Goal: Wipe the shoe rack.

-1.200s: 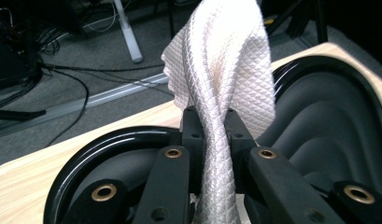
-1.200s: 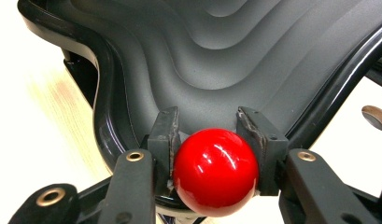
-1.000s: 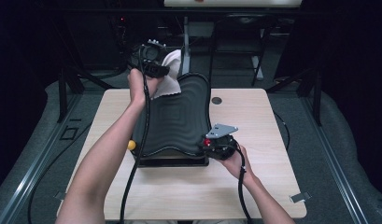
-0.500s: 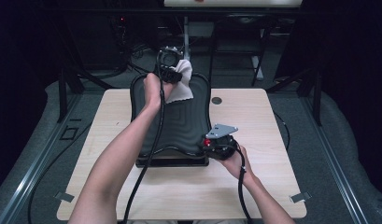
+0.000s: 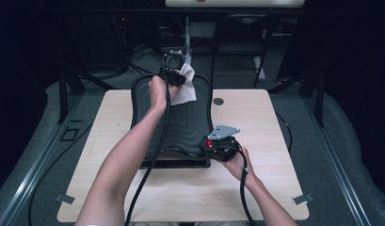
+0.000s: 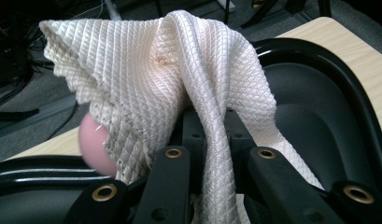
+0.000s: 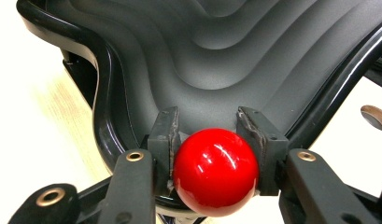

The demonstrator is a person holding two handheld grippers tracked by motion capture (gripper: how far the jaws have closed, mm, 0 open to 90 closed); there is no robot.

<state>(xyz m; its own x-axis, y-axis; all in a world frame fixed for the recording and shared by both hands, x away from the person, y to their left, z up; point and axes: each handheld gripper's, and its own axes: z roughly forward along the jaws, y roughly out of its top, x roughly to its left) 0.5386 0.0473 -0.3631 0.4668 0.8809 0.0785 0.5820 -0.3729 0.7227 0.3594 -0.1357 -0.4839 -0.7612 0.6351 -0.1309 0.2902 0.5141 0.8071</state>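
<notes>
A black tray with a ridged, wavy floor (image 5: 180,123) lies along the middle of the wooden table (image 5: 275,136). Over the tray's far end my left gripper (image 5: 174,70) is shut on a white quilted cloth (image 5: 187,90), which hangs down onto the tray. In the left gripper view the cloth (image 6: 151,74) drapes over and between the jaws of the left gripper (image 6: 212,128), with the tray's rim (image 6: 319,60) behind it. At the tray's near right corner my right gripper (image 5: 212,144) is shut on a glossy red ball (image 7: 214,170), held just above the tray's ridged floor (image 7: 216,51).
A blurred pink round thing (image 6: 96,149) shows beside the cloth near the tray's rim. A small dark round disc (image 5: 218,101) sits in the table to the right of the tray. Dark frames, stands and cables stand beyond the table's far edge.
My left gripper has carried the cloth rightward and a little lower, from the tray's far left corner to the middle of its far end. The right gripper and red ball have stayed put.
</notes>
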